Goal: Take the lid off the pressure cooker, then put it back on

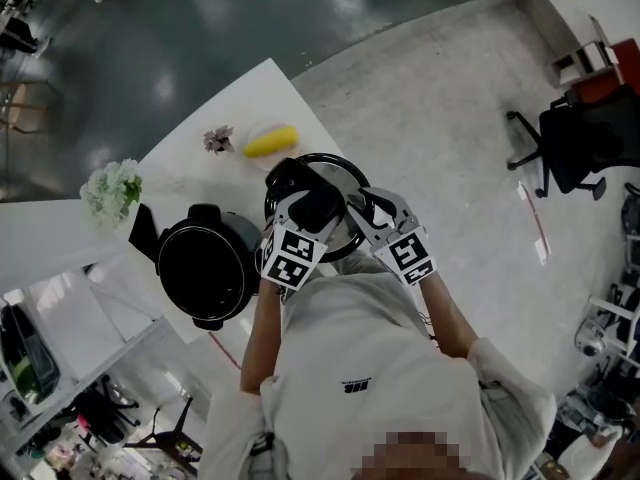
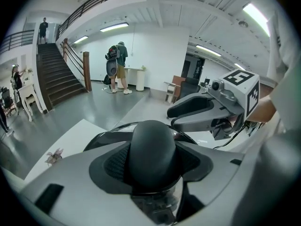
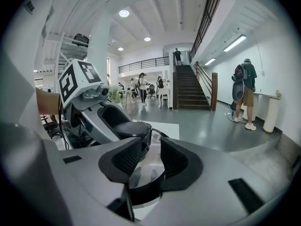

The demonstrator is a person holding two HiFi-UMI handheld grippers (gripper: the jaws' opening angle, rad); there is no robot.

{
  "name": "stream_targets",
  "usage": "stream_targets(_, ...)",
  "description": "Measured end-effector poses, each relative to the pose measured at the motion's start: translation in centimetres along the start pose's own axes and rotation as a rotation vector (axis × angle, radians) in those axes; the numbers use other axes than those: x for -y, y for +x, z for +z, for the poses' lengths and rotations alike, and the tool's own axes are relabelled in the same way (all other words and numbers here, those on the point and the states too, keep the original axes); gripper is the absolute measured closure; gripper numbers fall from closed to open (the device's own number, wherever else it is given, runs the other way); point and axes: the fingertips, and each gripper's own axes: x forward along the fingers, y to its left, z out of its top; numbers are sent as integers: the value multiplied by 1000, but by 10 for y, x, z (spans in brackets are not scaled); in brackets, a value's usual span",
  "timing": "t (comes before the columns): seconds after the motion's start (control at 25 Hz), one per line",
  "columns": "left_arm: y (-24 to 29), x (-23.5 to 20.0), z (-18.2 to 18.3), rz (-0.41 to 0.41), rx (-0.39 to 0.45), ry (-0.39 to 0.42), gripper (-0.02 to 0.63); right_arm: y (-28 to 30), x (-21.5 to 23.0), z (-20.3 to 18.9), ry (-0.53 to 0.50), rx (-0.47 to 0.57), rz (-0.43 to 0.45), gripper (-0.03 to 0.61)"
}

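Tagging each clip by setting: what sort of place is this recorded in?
Probably a big open office or lab hall, not a kitchen: a wide staircase to a railed upper level, an office chair on the bare floor, a white worktable.

Right of the pressure cooker pot (image 1: 205, 268), the glass lid (image 1: 342, 166), the left gripper (image 1: 305, 200) and the right gripper (image 1: 362, 210) crowded the table's corner. Beyond them lay a yellow fruit (image 1: 270, 142) and a small flower (image 1: 218, 139). A white bouquet (image 1: 110, 190) stood at the pot's far left. Bare white table (image 1: 180, 176) ran between pot and flower, and the pot's mouth stood open above.
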Motion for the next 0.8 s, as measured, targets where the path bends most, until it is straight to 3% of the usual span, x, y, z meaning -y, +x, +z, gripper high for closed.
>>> stream_targets(0.8,56,-9,-54,81,-12,-81,325,29,10,-69,10,-123,53,451)
